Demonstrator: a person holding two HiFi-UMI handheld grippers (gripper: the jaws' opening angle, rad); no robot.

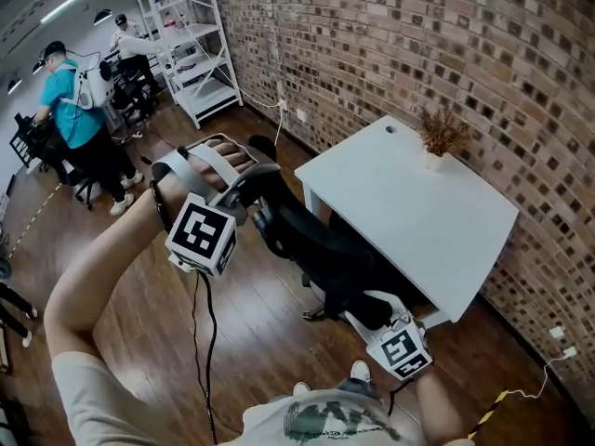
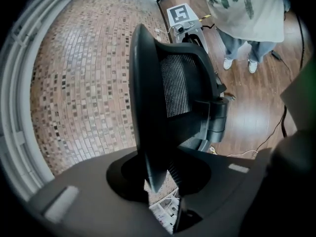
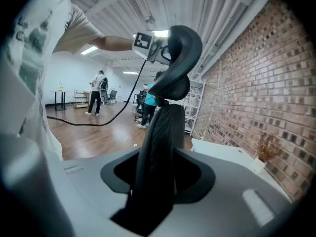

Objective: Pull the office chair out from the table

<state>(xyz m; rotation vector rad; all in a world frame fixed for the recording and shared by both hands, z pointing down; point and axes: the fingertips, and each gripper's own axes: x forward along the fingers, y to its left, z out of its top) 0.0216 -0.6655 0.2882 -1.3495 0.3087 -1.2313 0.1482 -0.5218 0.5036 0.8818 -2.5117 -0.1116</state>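
My left claw (image 2: 157,179) was clamped on the top edge of the office chair (image 1: 316,249), at its back. My right claw (image 3: 153,181) pinched the same back's edge lower down. The chair stood on the wooden floor (image 1: 251,342), seat partly tucked under the white worktop (image 1: 418,203) by the brick wall (image 1: 418,35).

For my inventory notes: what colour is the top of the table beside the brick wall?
The rectangular table top is plain white; the head view shows it best.
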